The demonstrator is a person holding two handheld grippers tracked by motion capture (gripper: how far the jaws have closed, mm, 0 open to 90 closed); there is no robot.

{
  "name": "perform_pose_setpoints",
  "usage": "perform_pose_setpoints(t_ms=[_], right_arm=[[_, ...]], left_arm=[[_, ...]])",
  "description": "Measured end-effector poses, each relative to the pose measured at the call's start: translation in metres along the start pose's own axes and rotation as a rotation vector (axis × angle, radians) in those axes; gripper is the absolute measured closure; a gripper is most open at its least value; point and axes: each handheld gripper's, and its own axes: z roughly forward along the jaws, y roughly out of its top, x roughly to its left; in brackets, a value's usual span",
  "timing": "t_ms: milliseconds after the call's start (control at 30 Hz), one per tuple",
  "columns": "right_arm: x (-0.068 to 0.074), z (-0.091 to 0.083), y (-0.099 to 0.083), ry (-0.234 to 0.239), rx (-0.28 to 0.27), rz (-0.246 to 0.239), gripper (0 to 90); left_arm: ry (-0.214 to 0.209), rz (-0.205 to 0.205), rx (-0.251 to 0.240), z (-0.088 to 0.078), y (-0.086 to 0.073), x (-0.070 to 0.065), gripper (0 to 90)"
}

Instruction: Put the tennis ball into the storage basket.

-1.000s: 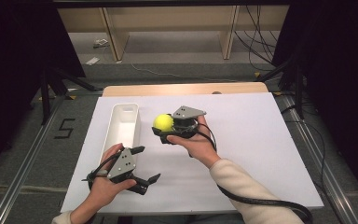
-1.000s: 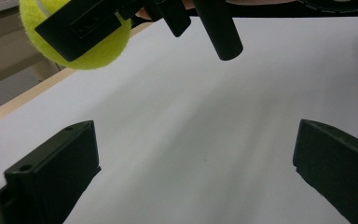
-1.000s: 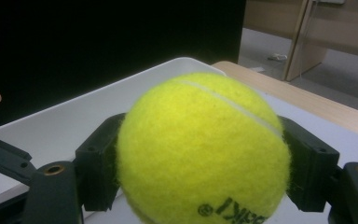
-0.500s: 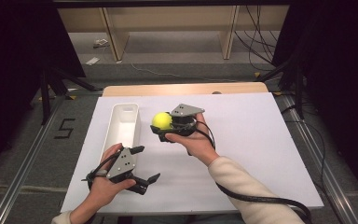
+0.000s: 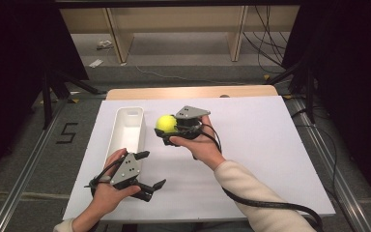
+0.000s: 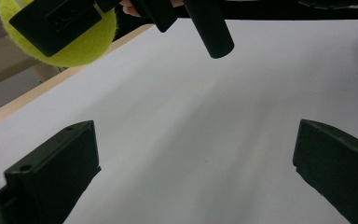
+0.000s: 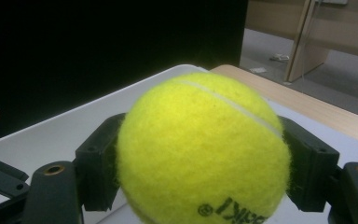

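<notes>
The right gripper [image 5: 166,126] is clamped on a fuzzy yellow-green tennis ball [image 5: 165,123], held above the white table sheet [image 5: 251,145] just right of the long white plastic tray [image 5: 128,126], forearm angling in from the lower right. The left gripper [image 5: 147,169] rests low near the front edge, jaws spread apart.

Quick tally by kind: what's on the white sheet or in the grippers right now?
Yellow felt tennis ball: 1, clamped in the right gripper
White oblong plastic bin: 1, on the white sheet
Hand-held two-jaw grippers: 2; the left gripper is open and holds nothing
Total: 4
</notes>
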Motion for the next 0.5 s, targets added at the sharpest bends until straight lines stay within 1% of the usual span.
perform_pose_setpoints(t_ms=[500], right_arm=[[0.0007,0.0059,0.0017,0.002,0.003,0.001,26.5]], left_arm=[[0.000,-0.001,-0.002,-0.0002,0.0003,-0.0002,0.0]])
